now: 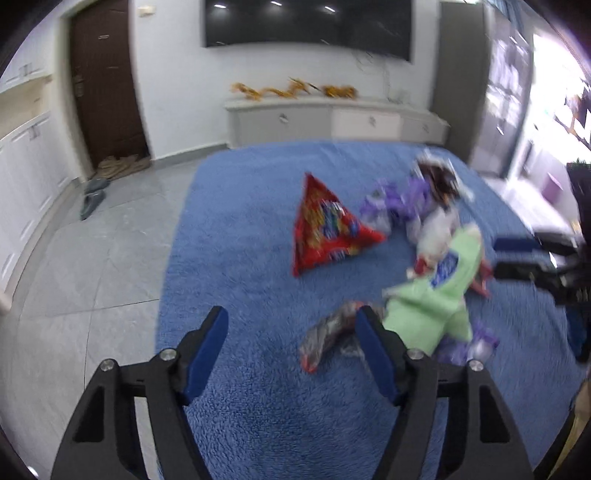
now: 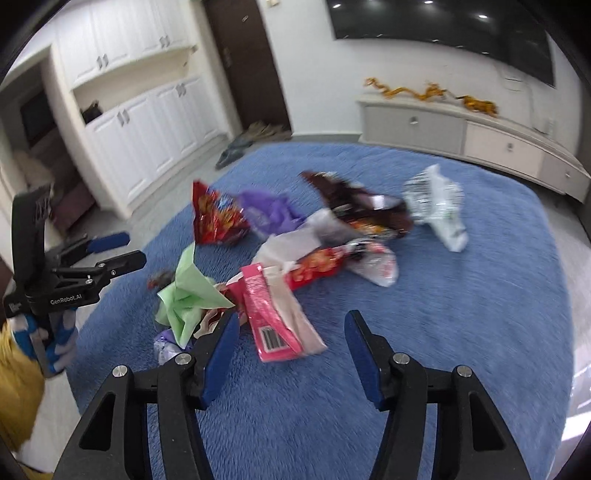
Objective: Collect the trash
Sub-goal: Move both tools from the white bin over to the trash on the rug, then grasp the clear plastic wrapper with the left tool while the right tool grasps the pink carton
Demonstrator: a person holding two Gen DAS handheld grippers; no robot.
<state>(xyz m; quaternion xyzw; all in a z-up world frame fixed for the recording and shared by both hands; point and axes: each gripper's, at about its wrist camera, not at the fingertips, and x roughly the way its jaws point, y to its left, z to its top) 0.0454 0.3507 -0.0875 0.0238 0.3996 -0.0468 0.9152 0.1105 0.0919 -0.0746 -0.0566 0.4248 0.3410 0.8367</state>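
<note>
Left tongs (image 1: 290, 325) spread wide, nothing between the pads, held over the blue rug (image 1: 240, 258). Right tongs (image 2: 291, 326) likewise spread and unloaded. Trash lies in a loose heap on the rug: red bag (image 1: 327, 230) standing apart from the rest, green wrapper (image 2: 184, 299) just beside the left pad of the right tongs, pink packet (image 2: 273, 321) between the right pads' line of sight, white bag (image 2: 439, 206) farthest out. Frames blurred.

I'm in a home living room: wall-mounted black TV screen (image 1: 306, 26), low white drawer cabinet (image 1: 332, 120), fluffy blue rug (image 2: 461, 295), brown door (image 1: 107, 81).
</note>
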